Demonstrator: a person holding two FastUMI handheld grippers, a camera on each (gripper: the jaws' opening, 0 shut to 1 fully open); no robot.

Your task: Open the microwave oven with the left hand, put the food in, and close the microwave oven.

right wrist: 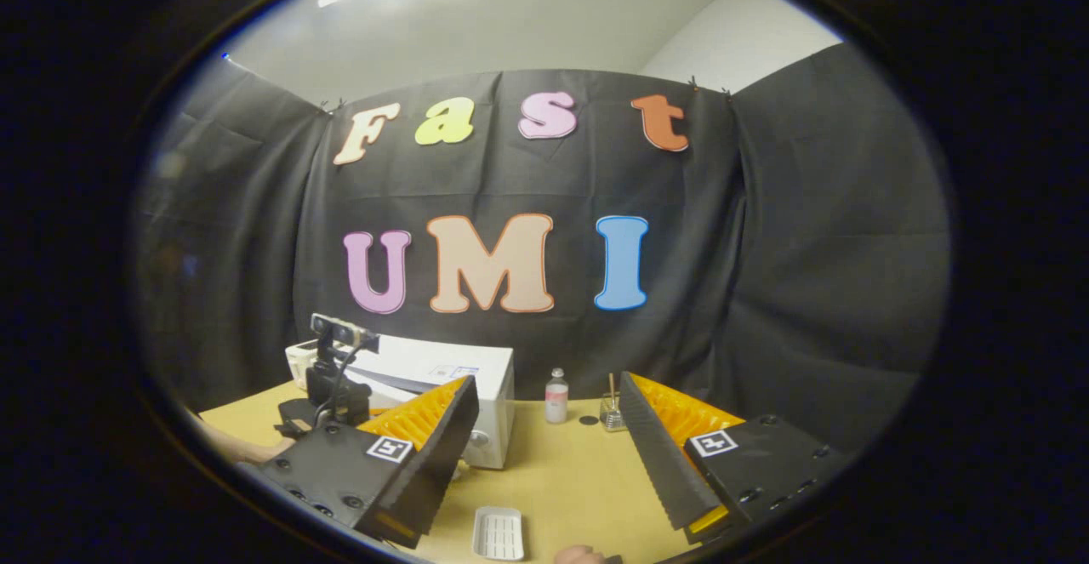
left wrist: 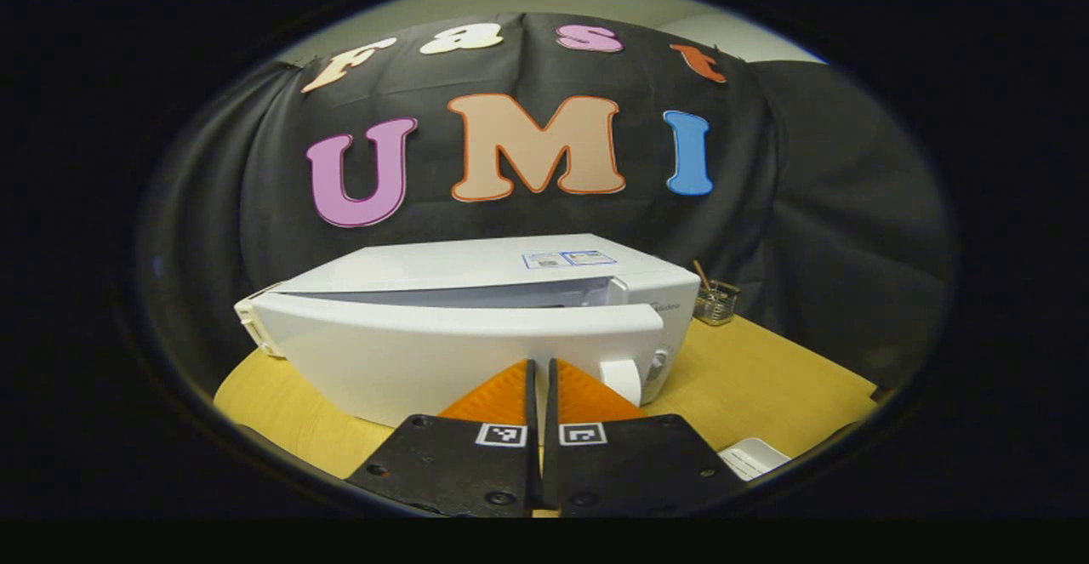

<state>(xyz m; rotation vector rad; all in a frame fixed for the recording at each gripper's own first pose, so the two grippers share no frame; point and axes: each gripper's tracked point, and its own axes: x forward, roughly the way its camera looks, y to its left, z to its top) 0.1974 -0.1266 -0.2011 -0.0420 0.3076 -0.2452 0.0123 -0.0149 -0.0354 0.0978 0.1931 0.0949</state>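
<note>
**Q:** Left gripper first: what do its fingers show?

**A:** From the left gripper view, its two fingers sit pressed together at the bottom, clenched with just a thin slit between them and nothing in it. Their tips lie right up against the lower front of the microwave door; I cannot tell whether they touch it. The white microwave oven stands on the tan table, toward its back edge, and the door is swung partly out, leaving a dark wedge-shaped gap along its top. A round knob sits at the door's right end. A small glass holder with sticks stands near the table's back right.

**Q:** And the right gripper view?

**A:** The right gripper is spread wide and empty. Between its fingers, near the table's front edge, lies a small white tray, likely the food container. The microwave is back left, with the left gripper's camera rig in front of it. A small bottle stands at the back edge.

**Q:** How will these things handle?

**A:** My judgement: the door is rigid, smooth plastic on a hinge, so it should swing freely but offer little friction; hooking its free right edge suits better than pinching. The oven looks heavy enough to stay put. The tray looks light, stiff and shallow, best pinched on its rim and kept level.
</note>
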